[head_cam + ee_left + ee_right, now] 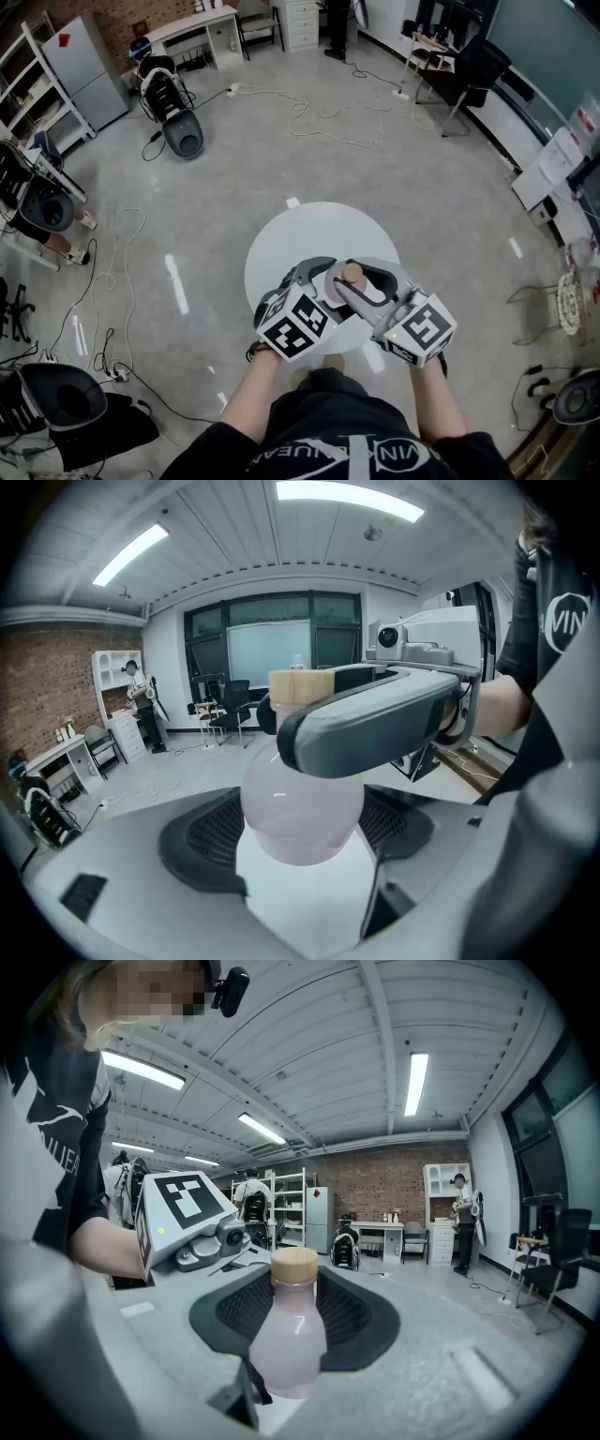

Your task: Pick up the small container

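Round white counter [281, 246] lies below, cables [302, 108] far beyond it. The left hand-held gripper [322, 279] and the right [368, 287] both clamp the bottle [352, 274] from opposite sides above it. The right's jaw crosses the left's view of the cap.

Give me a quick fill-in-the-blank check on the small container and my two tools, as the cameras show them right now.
The bottle has a pale ___ body under a tan cap.
The number of tools clamped on it is ___: the left tool and the right tool.
In the head view, the tools hang over a round ___ table.
Missing words: pink; two; white.
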### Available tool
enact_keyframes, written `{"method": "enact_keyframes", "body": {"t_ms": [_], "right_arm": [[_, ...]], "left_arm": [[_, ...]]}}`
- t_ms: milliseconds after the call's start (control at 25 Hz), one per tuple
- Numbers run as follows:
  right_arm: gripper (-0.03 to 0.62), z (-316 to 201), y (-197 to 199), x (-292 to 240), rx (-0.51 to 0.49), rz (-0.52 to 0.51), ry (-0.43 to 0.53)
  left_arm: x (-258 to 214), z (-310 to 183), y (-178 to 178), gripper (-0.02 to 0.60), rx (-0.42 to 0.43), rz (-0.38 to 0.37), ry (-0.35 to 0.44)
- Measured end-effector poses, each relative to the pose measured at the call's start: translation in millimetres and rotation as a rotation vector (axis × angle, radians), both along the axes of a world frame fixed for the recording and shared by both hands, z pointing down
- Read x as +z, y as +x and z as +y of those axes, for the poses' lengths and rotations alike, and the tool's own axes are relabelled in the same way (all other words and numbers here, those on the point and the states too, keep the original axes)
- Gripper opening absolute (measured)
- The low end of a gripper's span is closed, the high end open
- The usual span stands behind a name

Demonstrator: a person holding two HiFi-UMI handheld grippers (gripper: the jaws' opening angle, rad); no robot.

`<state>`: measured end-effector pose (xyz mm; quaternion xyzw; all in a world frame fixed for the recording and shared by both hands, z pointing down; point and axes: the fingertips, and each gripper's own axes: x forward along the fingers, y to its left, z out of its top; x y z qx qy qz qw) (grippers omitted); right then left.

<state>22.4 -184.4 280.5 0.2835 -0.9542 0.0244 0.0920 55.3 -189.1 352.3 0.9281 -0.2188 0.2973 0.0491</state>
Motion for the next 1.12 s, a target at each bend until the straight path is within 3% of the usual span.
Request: {"method": "enact_keyframes", "body": {"t_ms": [1120], "right_arm": [[0.144,6.4,-6.0,-22.6,-0.004,-0.011,0.035]], "left_arm": [[-22.5,4.5,-6.0,0.383,0.007,0.004,0.028]]}}
